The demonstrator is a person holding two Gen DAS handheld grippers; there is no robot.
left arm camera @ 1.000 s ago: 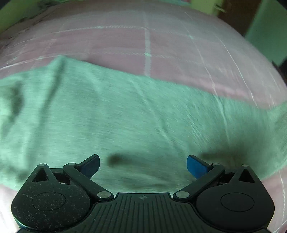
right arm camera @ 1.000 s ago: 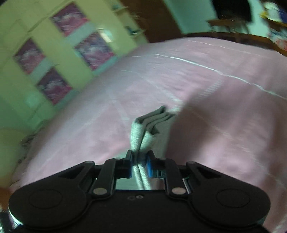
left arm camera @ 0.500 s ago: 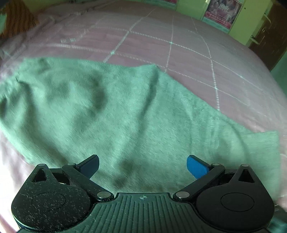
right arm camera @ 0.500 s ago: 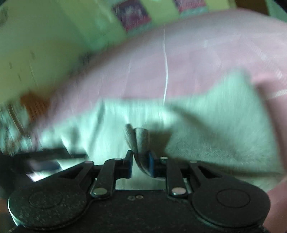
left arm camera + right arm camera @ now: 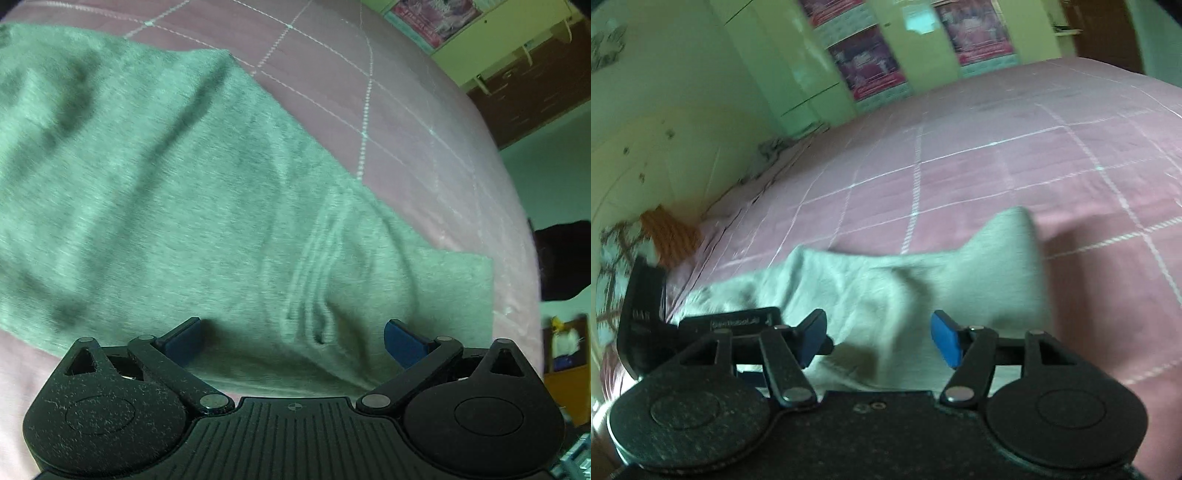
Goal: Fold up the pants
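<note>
Light grey-green pants [image 5: 177,192] lie spread on a pink checked bedspread [image 5: 388,92]. In the left wrist view my left gripper [image 5: 291,341] is open and empty, low over the pants, with a bunched ridge of folds [image 5: 317,273] between its fingers. In the right wrist view my right gripper [image 5: 879,339] is open and empty just above the pants [image 5: 923,280]. The left gripper's black body [image 5: 646,317] shows at the left edge of that view, next to the right gripper.
The pink bedspread [image 5: 997,155] stretches far beyond the pants. Green cupboards with pink posters [image 5: 871,62] stand behind the bed. An orange cloth [image 5: 668,232] lies at the bed's left edge. A dark doorway [image 5: 535,85] is at the right.
My right gripper has opened and let go of the folded pants fabric, which now lies on the bed. My left gripper stayed open and shifted along the pants toward the bunched folds.
</note>
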